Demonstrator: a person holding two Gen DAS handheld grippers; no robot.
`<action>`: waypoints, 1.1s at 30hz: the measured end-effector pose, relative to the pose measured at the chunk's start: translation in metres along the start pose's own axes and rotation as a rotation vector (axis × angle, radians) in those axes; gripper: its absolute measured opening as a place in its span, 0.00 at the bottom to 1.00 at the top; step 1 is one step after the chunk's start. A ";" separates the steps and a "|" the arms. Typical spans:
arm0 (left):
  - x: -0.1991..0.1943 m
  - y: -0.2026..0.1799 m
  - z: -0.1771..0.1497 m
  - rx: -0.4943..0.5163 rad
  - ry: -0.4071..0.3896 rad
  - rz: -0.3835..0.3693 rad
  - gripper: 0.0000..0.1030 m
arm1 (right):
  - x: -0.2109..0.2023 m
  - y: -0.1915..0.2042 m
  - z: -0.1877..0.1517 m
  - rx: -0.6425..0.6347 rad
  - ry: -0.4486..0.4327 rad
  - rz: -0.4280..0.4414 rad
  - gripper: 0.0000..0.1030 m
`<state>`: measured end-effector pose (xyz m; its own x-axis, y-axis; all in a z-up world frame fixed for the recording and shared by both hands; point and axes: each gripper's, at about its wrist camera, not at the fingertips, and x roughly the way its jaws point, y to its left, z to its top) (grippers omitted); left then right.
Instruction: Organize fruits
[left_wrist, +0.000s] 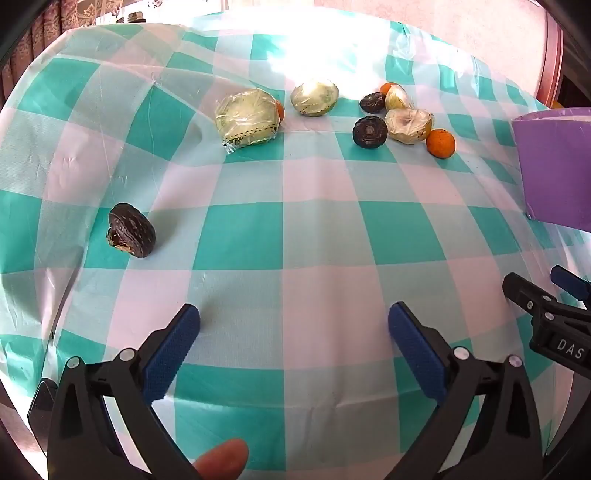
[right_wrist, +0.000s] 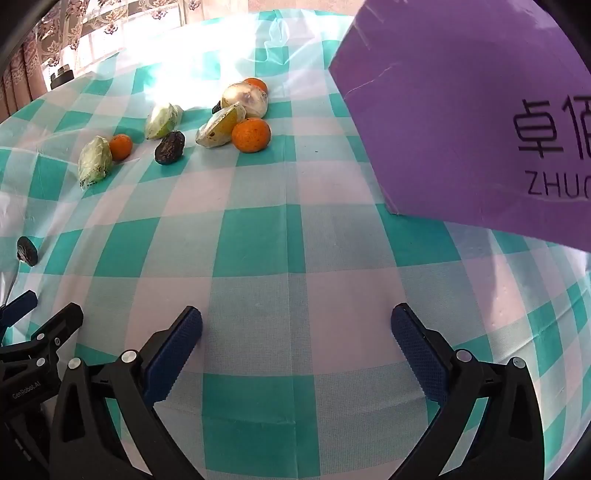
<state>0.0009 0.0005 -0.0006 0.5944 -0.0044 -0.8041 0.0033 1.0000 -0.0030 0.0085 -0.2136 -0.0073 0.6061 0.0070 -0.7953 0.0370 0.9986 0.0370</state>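
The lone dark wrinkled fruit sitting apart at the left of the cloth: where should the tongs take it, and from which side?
Probably across the middle of the dark wrinkled fruit, coming down from above with the open left tongs, the nearer pair. It lies alone on the checked tablecloth, leaving room for a finger on either side. Keep clear of its broken, ragged end.

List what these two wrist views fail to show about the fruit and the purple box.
- Purple box: the right wrist frame cuts off its lettering; neither view shows its inside.
- Wrapped fruit: film and glare hide its kind.
- Third orange: mostly hidden behind it in the left view.
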 end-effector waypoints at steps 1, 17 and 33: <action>0.000 0.000 0.000 0.000 0.000 0.000 0.99 | 0.000 0.000 0.000 -0.004 -0.003 -0.004 0.96; -0.001 -0.002 0.000 0.004 -0.012 0.007 0.99 | 0.000 0.001 0.000 -0.004 0.002 -0.008 0.96; -0.001 -0.002 0.000 0.004 -0.012 0.006 0.99 | 0.000 0.001 0.000 -0.006 0.004 -0.008 0.96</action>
<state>0.0003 -0.0013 0.0002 0.6044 0.0018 -0.7967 0.0024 1.0000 0.0042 0.0084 -0.2128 -0.0071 0.6023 -0.0013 -0.7982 0.0373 0.9990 0.0266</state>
